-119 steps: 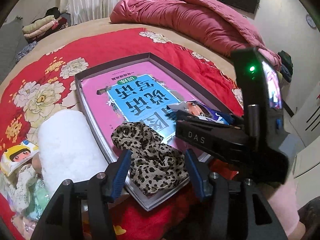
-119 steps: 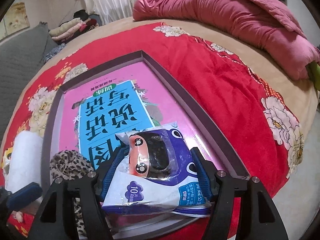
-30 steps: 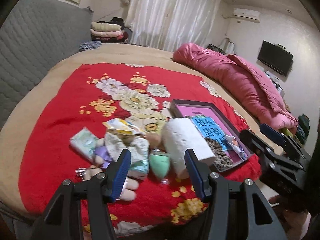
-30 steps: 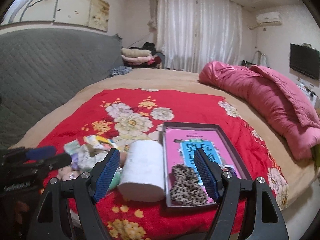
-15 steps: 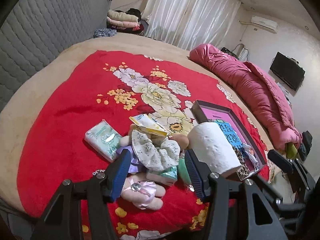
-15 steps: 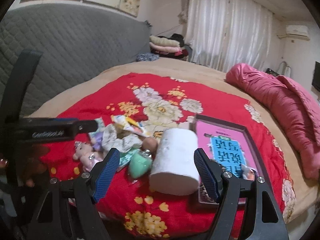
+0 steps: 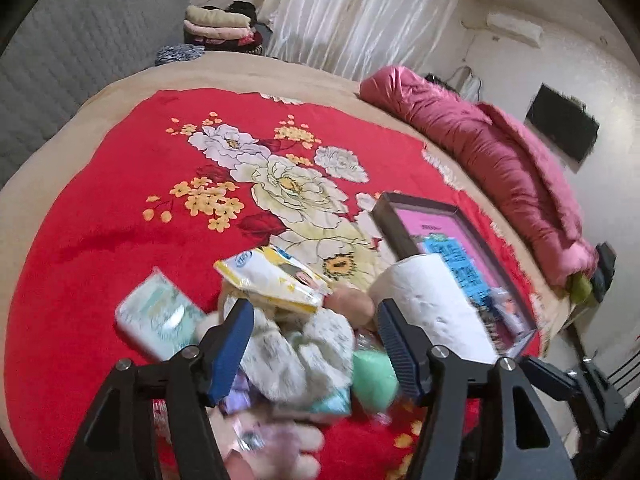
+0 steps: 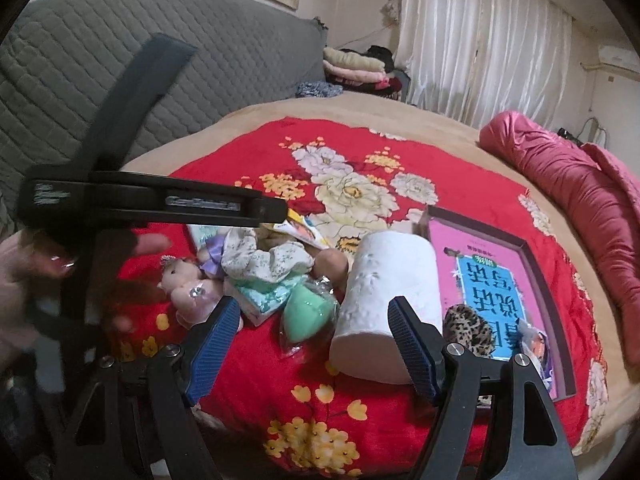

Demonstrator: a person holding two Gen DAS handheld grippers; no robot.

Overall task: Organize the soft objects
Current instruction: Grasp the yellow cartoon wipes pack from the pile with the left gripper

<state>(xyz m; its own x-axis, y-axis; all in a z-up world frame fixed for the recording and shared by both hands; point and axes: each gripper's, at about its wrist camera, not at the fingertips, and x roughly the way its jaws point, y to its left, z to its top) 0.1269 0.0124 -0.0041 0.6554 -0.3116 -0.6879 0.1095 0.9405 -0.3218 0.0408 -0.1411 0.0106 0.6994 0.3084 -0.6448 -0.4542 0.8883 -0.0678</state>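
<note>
So on the far left of the right-wrist view there's a hand [image 8: 24, 280] holding the left gripper [image 7: 316, 334], which hangs over the heap of soft stuff on the red floral blanket [image 8: 248, 376]. Its jaws have just been opening and stand wide; the floral white fabric scrunchie [image 7: 296, 356] sits in the gap, but the pads aren't pressing on it.

Rest of the pile, going right: a pale green tissue pack [image 7: 156, 316], a small pink plush toy [image 8: 188, 284], a yellow-and-white sachet [image 7: 272, 280] on top, and a mint green teardrop sponge [image 8: 308, 312] in clear wrap.

Then a white paper roll [image 8: 384, 292] lying just beside the dark-rimmed tray [image 8: 532, 276], which holds a leopard-print fabric piece [image 8: 468, 330].

The right gripper [image 8: 312, 348] is wide apart and empty, hanging over the sponge and roll.
</note>
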